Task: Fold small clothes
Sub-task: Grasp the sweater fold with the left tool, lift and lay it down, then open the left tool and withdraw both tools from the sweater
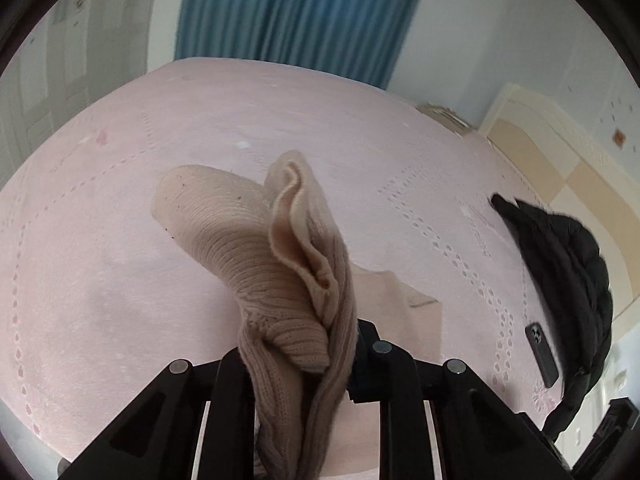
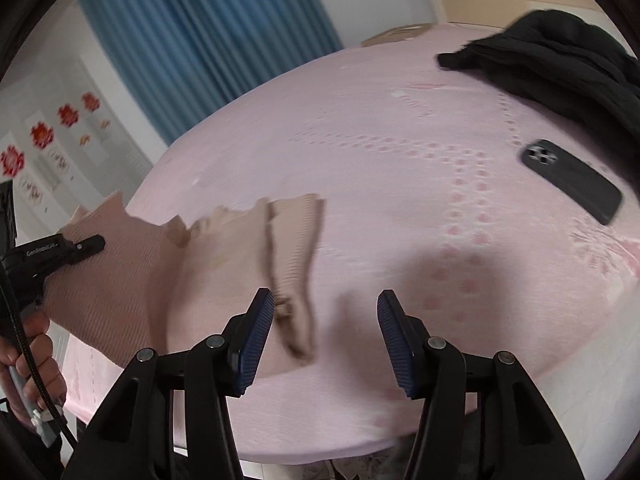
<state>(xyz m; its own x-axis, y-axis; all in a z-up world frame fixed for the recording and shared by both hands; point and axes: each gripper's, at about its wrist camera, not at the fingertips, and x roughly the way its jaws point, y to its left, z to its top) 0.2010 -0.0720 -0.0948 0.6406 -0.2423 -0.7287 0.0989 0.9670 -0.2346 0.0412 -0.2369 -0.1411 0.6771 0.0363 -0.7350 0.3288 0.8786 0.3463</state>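
The pink bed cover [image 2: 360, 128] spans the area ahead of and beneath both grippers. A black jacket [image 2: 560, 60] lies far forward and to the right of the right gripper [image 2: 326, 332], at the cover's edge. The beige knit garment [image 1: 280, 264] is bunched and raised off the cover at one end, clamped between the closed fingers of the left gripper [image 1: 304, 360]; its remaining part drapes down onto the cover, ahead and to the left of the right gripper. The right gripper has its blue-padded fingers spread apart, holding nothing, with the left pad just beside the garment's ribbed edge. A dark phone [image 2: 572, 180] rests camera side up, forward-right of the right gripper, near the jacket.
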